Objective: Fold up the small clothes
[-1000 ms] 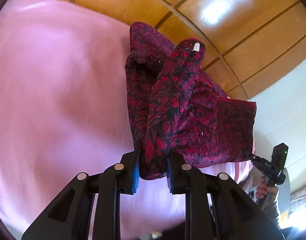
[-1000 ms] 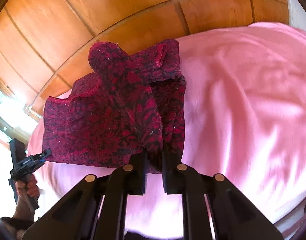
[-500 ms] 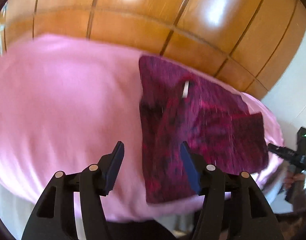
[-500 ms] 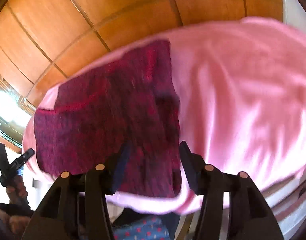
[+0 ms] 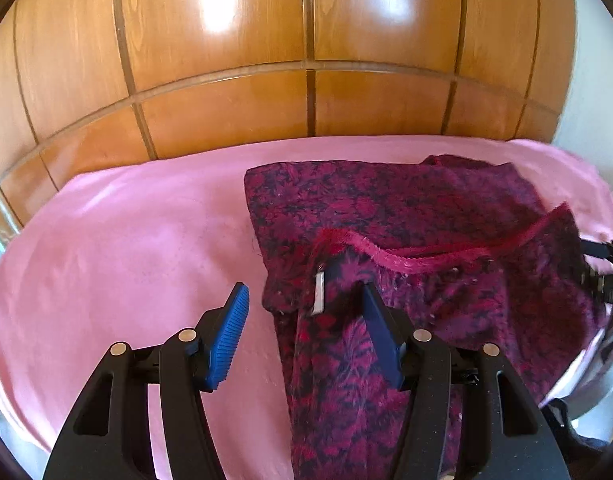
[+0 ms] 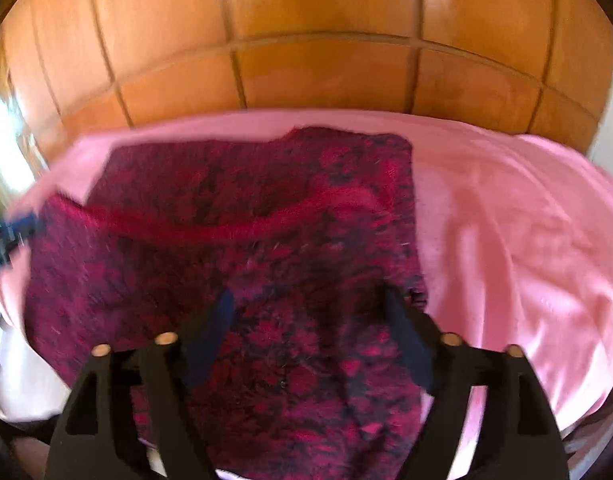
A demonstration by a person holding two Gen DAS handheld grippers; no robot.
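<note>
A dark red floral garment lies spread on a pink bedsheet, with a red hem across its middle and a white tag near its front left. My left gripper is open and empty over the garment's left edge. In the right wrist view the same garment lies on the sheet, and my right gripper is open and empty above its near part. That view is blurred.
A wooden panelled wardrobe stands behind the bed. The other gripper shows at the right edge of the left wrist view. The bed's edge runs close below both grippers.
Both grippers let go of the garment and opened. The raised garment dropped flat onto the sheet, and both grippers drew back and levelled out.
</note>
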